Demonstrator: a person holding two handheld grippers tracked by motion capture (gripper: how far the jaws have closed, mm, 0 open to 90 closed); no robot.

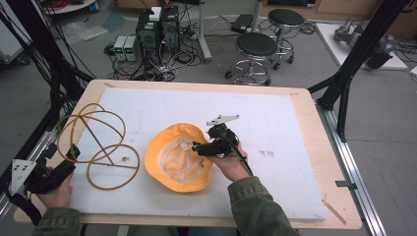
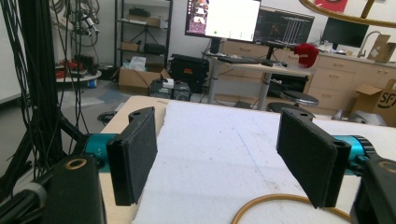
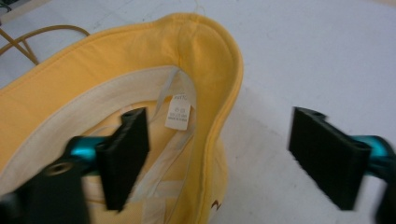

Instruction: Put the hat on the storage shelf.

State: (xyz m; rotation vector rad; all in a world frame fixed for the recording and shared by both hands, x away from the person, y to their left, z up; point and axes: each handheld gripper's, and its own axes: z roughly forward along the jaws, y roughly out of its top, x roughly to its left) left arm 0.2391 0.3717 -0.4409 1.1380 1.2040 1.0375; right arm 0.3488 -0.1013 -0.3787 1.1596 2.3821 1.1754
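A yellow bucket hat (image 1: pixel 179 157) lies upside down on the white foam board (image 1: pixel 285 123), its pale lining and a white label (image 3: pixel 180 112) facing up. My right gripper (image 1: pixel 196 148) is open and straddles the hat's right brim (image 3: pixel 224 93). In the right gripper view one jaw is inside the crown and the other stands well outside over the board, so the right gripper (image 3: pixel 226 158) has neither pad pressing the cloth. My left gripper (image 1: pixel 69 156) rests at the board's near left corner. It is open with nothing between its fingers (image 2: pixel 135 158).
A tan wire frame of looped hoops (image 1: pixel 98 142) lies left of the hat, its nearest loop (image 2: pixel 280 203) just ahead of my left jaws. The wooden table edge (image 1: pixel 322 162) borders the board. Beyond the table stand black stools (image 1: pixel 255 49), computers and cables.
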